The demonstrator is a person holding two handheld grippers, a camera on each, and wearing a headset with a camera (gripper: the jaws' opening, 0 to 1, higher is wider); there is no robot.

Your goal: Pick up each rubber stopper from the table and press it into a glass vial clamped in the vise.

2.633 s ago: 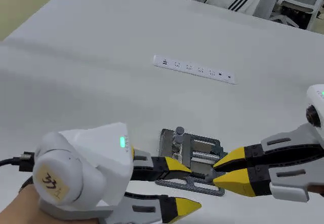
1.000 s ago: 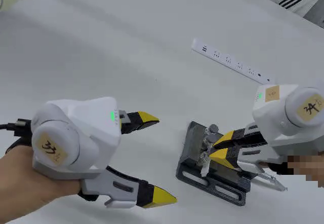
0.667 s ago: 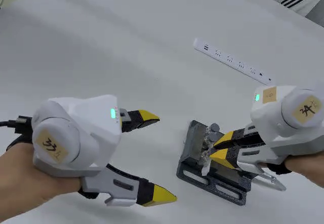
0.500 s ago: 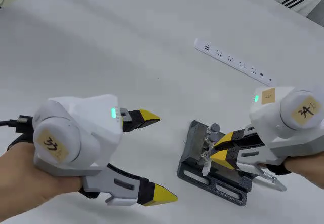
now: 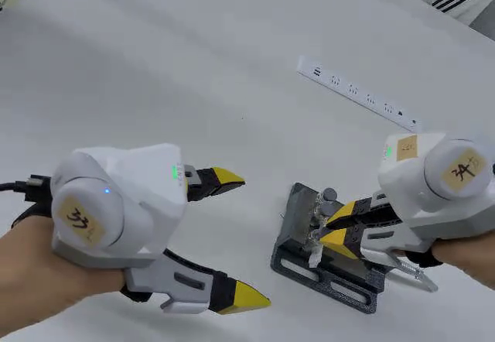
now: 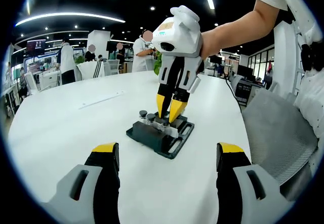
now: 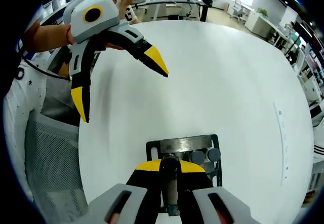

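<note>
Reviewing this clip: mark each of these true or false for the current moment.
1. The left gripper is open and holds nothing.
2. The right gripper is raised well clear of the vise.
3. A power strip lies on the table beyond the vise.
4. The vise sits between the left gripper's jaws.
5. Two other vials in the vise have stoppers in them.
1. True. The left gripper has its jaws wide apart with nothing between them.
2. False. The right gripper is down at the vise, its jaws closed around a vial.
3. True. The power strip lies on the table past the vise.
4. False. The left gripper is off to the side, apart from the vise.
5. True. The two other vials have grey stoppers in them.
</note>
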